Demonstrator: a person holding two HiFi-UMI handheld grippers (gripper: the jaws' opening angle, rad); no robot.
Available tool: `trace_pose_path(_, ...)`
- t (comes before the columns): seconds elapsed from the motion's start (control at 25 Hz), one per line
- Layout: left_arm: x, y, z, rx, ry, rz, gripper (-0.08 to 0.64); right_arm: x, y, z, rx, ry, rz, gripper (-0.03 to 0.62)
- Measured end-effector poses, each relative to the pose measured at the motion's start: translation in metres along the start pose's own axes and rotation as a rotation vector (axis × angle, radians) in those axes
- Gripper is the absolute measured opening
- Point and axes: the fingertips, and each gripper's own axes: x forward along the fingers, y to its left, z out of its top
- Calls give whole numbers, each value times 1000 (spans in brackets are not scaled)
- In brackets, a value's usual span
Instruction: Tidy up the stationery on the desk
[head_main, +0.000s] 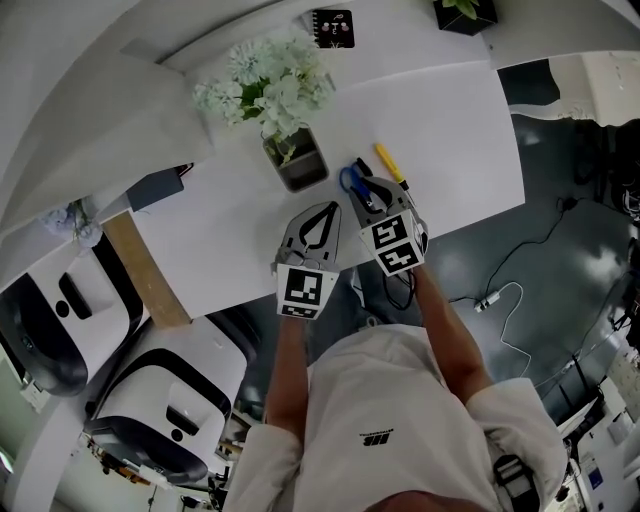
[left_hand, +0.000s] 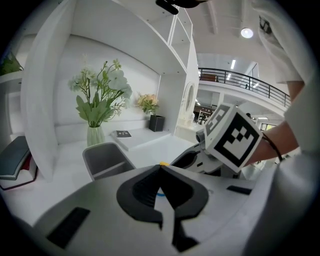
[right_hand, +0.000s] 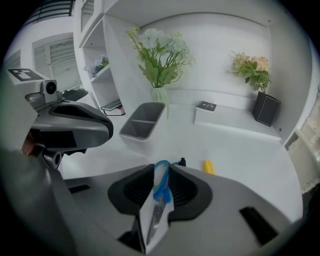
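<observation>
straddling blue-handled metal scissors (right_hand: 160, 186), right tool (right_hand: 160, 168) parted, smooth white desk (right_hand: 225, 145)

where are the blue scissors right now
The scissors lie on the white desk, between the grey tray and the yellow pen in the head view; the right gripper view shows them between the jaws of the right gripper.

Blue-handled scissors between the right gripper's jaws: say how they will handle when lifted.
The blue-handled metal scissors look stiff and probably light. Smooth blades may slip; the plastic loop seems the safer hold. Lying flat on the white desk, they shouldn't roll.
</observation>
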Motion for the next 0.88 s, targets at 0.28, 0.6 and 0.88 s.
trace_pose_path(0.28,3,1,-4,-13,0,2,0,15,-3,-8,7,40,-9,83)
trace_pose_path(0.6,4,1,-11,-26,5,7,0,26,-8,-11,0,57,-19,101)
trace_pose_path(0.88,3,3,-14,-42,7,17,0,37,-10,-14,-9,102,-28,115)
